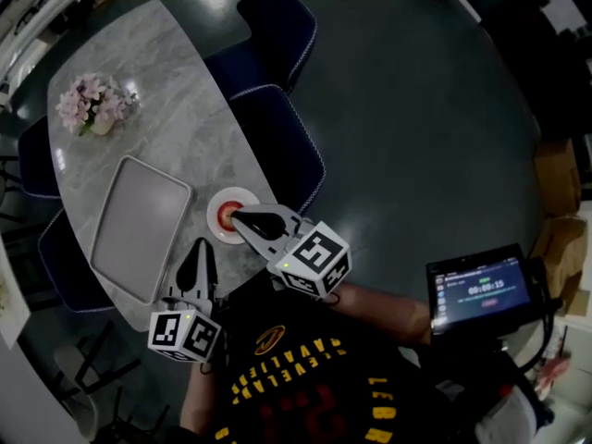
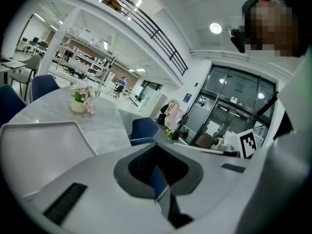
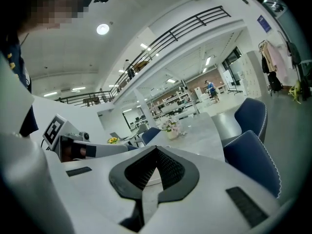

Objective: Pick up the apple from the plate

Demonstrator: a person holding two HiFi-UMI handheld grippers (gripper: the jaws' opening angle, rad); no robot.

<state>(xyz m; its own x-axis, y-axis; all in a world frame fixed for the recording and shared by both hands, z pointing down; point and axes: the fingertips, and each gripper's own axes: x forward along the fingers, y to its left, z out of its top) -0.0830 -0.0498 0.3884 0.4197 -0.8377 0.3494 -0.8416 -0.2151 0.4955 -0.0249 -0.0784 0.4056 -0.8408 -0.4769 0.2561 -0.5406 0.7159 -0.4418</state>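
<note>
The red apple point(image 1: 225, 215) rests on a small white plate point(image 1: 233, 195) near the marble table's front edge. My right gripper point(image 1: 239, 218) points at the plate from the right; its dark jaw tips reach over the plate's rim beside the apple. In the right gripper view the right gripper point(image 3: 157, 150) has its jaws meeting, with nothing held. My left gripper point(image 1: 198, 248) hovers over the table edge, below and left of the plate, also shut and empty. In its own view the left gripper point(image 2: 157, 147) shows closed jaws; the apple is hidden there.
A grey tray point(image 1: 139, 225) lies left of the plate. A pot of pink flowers point(image 1: 91, 105) stands at the table's far end. Blue chairs point(image 1: 277, 141) line the table's right side. A screen point(image 1: 481, 292) is mounted at my right.
</note>
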